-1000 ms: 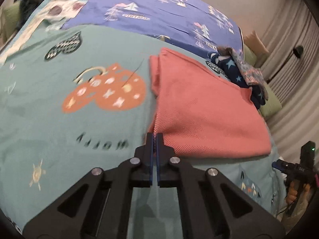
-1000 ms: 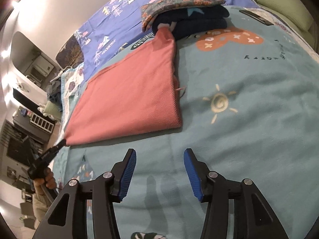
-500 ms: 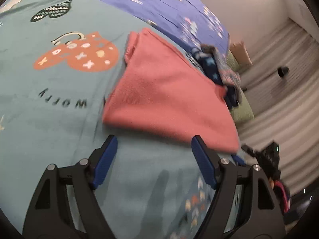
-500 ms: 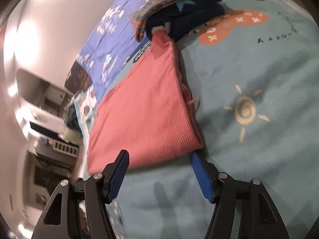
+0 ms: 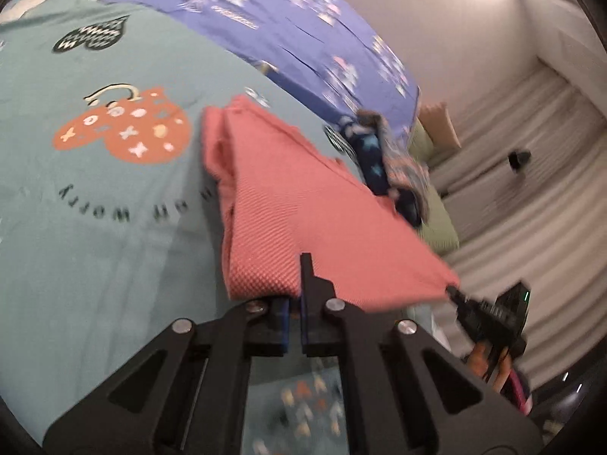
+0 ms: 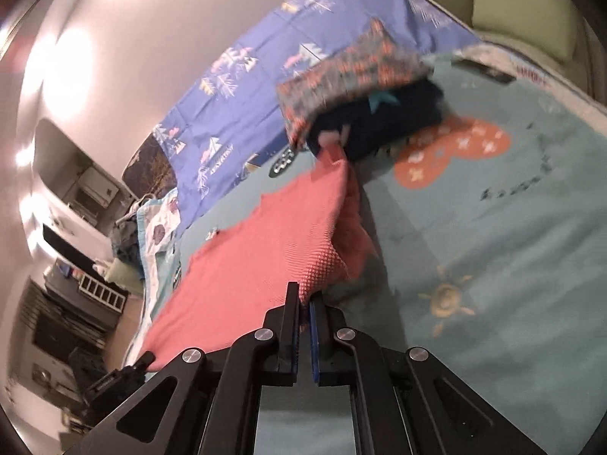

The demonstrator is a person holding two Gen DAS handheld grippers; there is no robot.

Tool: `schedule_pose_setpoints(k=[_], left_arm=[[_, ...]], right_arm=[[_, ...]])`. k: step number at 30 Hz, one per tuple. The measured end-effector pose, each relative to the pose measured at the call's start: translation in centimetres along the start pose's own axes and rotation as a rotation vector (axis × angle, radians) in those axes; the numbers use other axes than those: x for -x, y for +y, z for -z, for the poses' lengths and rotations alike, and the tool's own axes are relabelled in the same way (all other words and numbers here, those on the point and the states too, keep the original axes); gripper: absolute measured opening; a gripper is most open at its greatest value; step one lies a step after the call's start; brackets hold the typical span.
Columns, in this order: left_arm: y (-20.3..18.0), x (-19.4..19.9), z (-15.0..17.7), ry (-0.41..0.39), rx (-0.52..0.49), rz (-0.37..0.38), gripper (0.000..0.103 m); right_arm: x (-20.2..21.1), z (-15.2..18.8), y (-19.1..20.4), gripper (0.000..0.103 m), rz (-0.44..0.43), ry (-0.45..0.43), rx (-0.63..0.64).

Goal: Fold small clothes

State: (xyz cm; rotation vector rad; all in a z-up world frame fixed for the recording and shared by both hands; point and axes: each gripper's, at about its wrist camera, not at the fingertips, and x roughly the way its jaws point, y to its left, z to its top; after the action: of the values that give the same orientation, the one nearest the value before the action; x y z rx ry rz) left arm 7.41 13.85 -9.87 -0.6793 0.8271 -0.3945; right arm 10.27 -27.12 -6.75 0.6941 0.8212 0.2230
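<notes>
A coral-pink folded cloth (image 5: 311, 204) lies on the teal printed blanket (image 5: 95, 265), and its near edge is lifted off the bed. My left gripper (image 5: 296, 295) is shut on the cloth's near left corner. My right gripper (image 6: 303, 305) is shut on the near right corner of the same cloth (image 6: 258, 261). In the left wrist view the right gripper (image 5: 485, 314) shows at the far end of the stretched edge, pinching that corner. The left gripper (image 6: 117, 375) appears dark and blurred at the lower left of the right wrist view.
A stack of folded clothes, navy with stars and a floral piece (image 6: 360, 94), sits just beyond the cloth's far end (image 5: 383, 163). A blue patterned sheet (image 5: 303, 22) covers the back of the bed. Green pillows (image 6: 523, 11) and a curtain (image 5: 531, 174) border it.
Both grippers stood open at the cloth's near edge half a second ago. They have shut on its two near corners, and that edge has risen off the blanket.
</notes>
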Motion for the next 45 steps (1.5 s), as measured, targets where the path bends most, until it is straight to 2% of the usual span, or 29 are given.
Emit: schedule_pose_setpoints(k=[3,8,12,14,15,16,17,18,19,21,23,25,28,32,36,38,40,41,42,43,45], left_arm=[[-1.3,1.2,2.7,0.040,-0.042,-0.007,0.005],[-0.5,1.9,7.0,0.152,-0.037,-0.052,0.005],[0.1,2.8,8.4,0.196,-0.093,-0.147,0.007],[-0.2,4.4,7.4,0.156,-0.125,-0.201,0.017],[-0.5,5.2,6.7,0.115,-0.143,-0.227,0.028],[-1.0,6.3,5.9,0.048,-0.171,-0.257,0.042],[-1.3,7.1,5.2,-0.011,-0.196,-0.272,0.048],[-1.6,7.1,4.2,-0.049,-0.211,-0.279,0.053],[-1.8,6.7,2.9,-0.069,-0.215,-0.280,0.053],[-1.7,5.0,1.0,-0.068,-0.229,-0.254,0.053],[-1.6,1.9,-1.0,-0.051,-0.254,-0.288,0.053],[-1.0,-1.7,-2.8,-0.001,-0.280,-0.308,0.054],[-0.2,-6.3,-5.1,0.053,-0.273,-0.339,0.054],[0.8,-9.7,-6.9,0.093,-0.236,-0.351,0.054],[0.6,-10.6,-7.6,0.084,-0.252,-0.351,0.053],[0.4,-10.9,-7.9,0.073,-0.252,-0.349,0.045],[0.5,-10.8,-8.5,0.047,-0.247,-0.345,0.023],[0.6,-10.6,-8.7,0.038,-0.238,-0.338,0.018],[0.6,-10.4,-8.7,0.026,-0.229,-0.330,0.012],[0.6,-10.3,-8.8,0.019,-0.229,-0.316,0.007],[0.4,-9.9,-8.7,0.007,-0.236,-0.303,0.006]], right_arm=[[2.4,1.3,-1.3,0.003,0.021,0.023,-0.003],[4.1,5.9,-4.3,0.003,0.106,0.123,-0.071],[4.8,8.1,-6.9,0.007,0.221,0.173,-0.078],[5.7,7.7,-8.0,0.014,0.238,0.160,-0.082],[6.2,7.1,-8.1,0.017,0.229,0.141,-0.074],[6.5,6.4,-8.0,0.025,0.221,0.117,-0.054],[6.7,5.4,-7.5,0.033,0.219,0.090,-0.018],[6.4,4.3,-6.8,0.036,0.221,0.072,0.033],[6.0,3.6,-6.3,0.042,0.221,0.068,0.070],[4.2,1.5,-4.9,0.044,0.221,0.067,0.147],[2.0,-0.6,-3.6,0.044,0.180,0.079,0.208],[-0.6,-2.5,-2.8,0.044,0.146,0.109,0.246],[-5.0,-5.2,-2.3,0.045,0.155,0.153,0.255],[-9.4,-7.4,-3.1,0.045,0.175,0.189,0.230],[-11.7,-8.1,-3.7,0.045,0.173,0.211,0.232],[-12.3,-8.4,-3.6,0.045,0.180,0.200,0.242],[-12.8,-8.8,-3.4,0.045,0.177,0.178,0.243],[-12.9,-9.0,-3.3,0.040,0.167,0.169,0.242],[-13.0,-9.1,-3.1,0.030,0.162,0.165,0.244],[-13.2,-9.1,-2.8,0.005,0.158,0.160,0.258],[-13.3,-9.1,-2.5,0.005,0.159,0.160,0.270]])
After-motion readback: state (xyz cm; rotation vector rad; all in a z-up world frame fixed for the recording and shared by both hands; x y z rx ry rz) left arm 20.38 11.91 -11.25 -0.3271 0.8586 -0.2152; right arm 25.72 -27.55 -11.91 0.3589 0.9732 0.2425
